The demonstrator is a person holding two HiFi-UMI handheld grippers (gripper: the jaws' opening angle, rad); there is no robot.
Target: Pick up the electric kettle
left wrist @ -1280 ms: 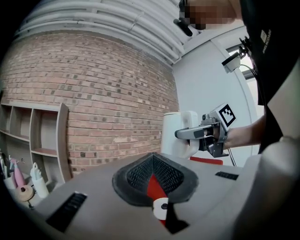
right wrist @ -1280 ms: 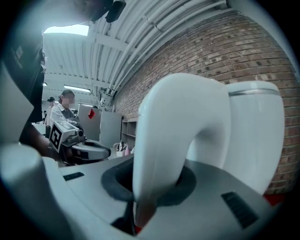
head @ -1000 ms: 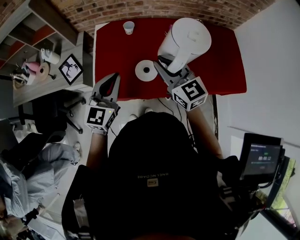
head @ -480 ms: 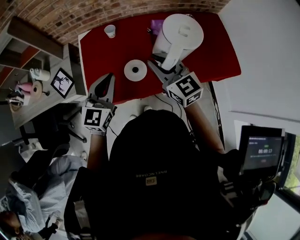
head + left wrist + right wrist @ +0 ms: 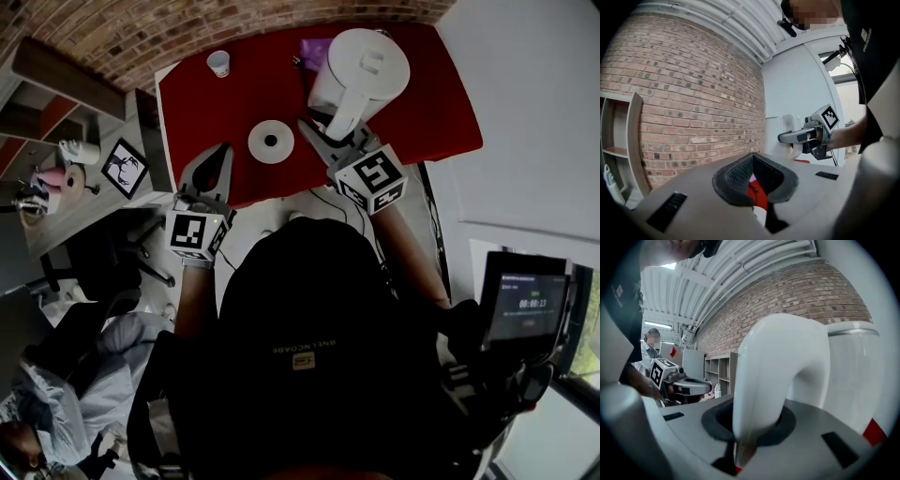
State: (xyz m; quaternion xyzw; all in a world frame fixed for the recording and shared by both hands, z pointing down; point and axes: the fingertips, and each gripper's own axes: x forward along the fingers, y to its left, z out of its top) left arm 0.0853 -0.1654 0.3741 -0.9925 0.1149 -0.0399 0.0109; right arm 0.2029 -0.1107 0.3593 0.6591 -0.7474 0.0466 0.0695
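Right gripper point(image 5: 337, 136) is clamped snug on the handle point(image 5: 778, 376) of the white electric kettle point(image 5: 361, 66). The kettle's over the far right of the red table point(image 5: 206, 103), clear of its round base point(image 5: 271, 141) just left. Left gripper point(image 5: 753, 159) is pinched closed with nothing in it, at the near edge. Paper cup point(image 5: 218, 63) sits far left.

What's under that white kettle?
The red table shows around the kettle; its round base lies apart, to the left. Directly beneath is hidden by the kettle's body.

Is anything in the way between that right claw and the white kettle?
Nothing visible. The right gripper is clamped on the electric kettle by its handle. The left gripper hangs apart, near the red table's edge.
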